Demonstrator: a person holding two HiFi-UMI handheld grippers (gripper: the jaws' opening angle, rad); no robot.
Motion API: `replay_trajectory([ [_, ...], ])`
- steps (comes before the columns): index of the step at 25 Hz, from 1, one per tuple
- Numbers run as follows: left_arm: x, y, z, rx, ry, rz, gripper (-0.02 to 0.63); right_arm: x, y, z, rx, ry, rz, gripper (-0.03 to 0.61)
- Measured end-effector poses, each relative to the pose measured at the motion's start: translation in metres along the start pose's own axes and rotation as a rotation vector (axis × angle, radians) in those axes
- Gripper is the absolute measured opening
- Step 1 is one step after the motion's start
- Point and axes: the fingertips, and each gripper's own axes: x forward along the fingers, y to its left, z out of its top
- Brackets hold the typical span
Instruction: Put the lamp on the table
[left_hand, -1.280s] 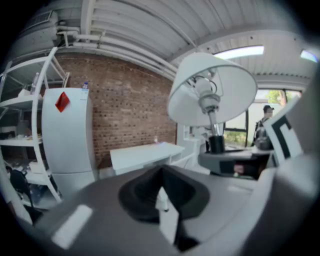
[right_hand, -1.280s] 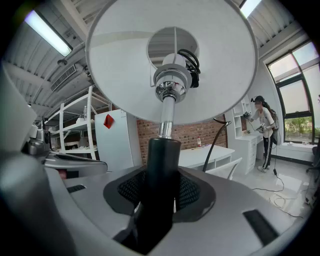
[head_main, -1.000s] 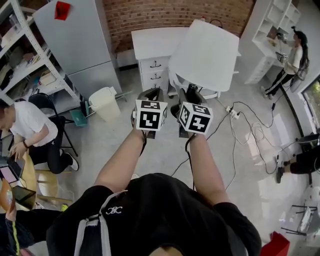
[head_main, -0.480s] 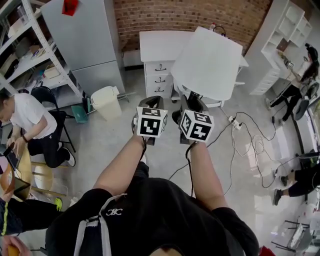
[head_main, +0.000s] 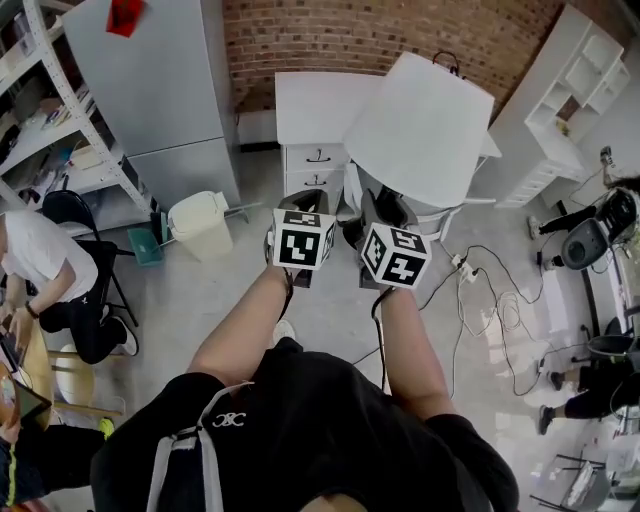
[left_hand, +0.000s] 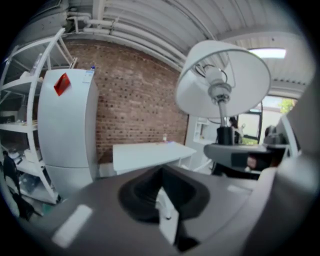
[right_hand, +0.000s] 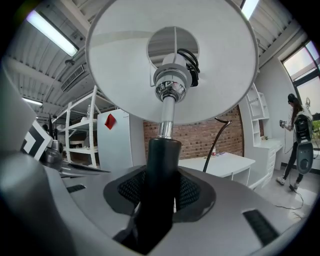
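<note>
Watching from the side here. The right gripper (head_main: 383, 205) has its fingers (right_hand: 192, 192) clamped on the black stem (right_hand: 160, 180) of the white-shaded lamp (head_main: 420, 125). The mesh pads press on both sides of the stem, about halfway open because the stem fills the gap. The lamp stands pretty much upright out of those fingers. A shiny chrome tube (right_hand: 166, 120) runs up from the black stem into the bulb socket, and the big round white shade (right_hand: 172, 60) spreads out right above the fingers. So the lamp is up in the air, carried by that one grip, not sitting on anything.

The left gripper (head_main: 306, 200) sits just beside the right one, at about the same height. Its fingers (left_hand: 140, 195) are basically closed together, with only a thin pale sliver showing between them. Nothing is in there, and it isn't touching the lamp. From its own view the lamp (left_hand: 222, 85) is off to the right of its fingers and higher up.

The white table with drawers (head_main: 310, 100) is out ahead of both sets of fingers, against the red brick wall (head_main: 340, 35), apart from the fingers. In the right gripper view the white tabletop (right_hand: 220, 165) shows past the stem, to the right of the fingers and farther off. A tall grey cabinet with a red tag (head_main: 165, 85) stands ahead and to the left of the left fingers.
</note>
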Motion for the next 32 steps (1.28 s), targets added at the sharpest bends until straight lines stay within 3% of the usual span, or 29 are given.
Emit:
replay_trajectory([
  [8,0.069,0.089,0.051,-0.006,-0.024,-0.005,-0.003,0.115,0.012,0.041,0.003,-0.047,-0.007,0.137],
  [14,0.097,0.133,0.047,-0.013,0.01,0.016,-0.003,0.169,0.026,0.037,0.023,-0.039,0.02,0.137],
  [19,0.118,0.156,0.038,0.054,0.042,0.043,-0.003,0.211,0.032,0.027,0.028,-0.021,0.038,0.137],
  [32,0.242,0.249,0.063,-0.021,0.067,0.104,-0.003,0.38,0.007,0.036,0.035,-0.045,0.101,0.137],
])
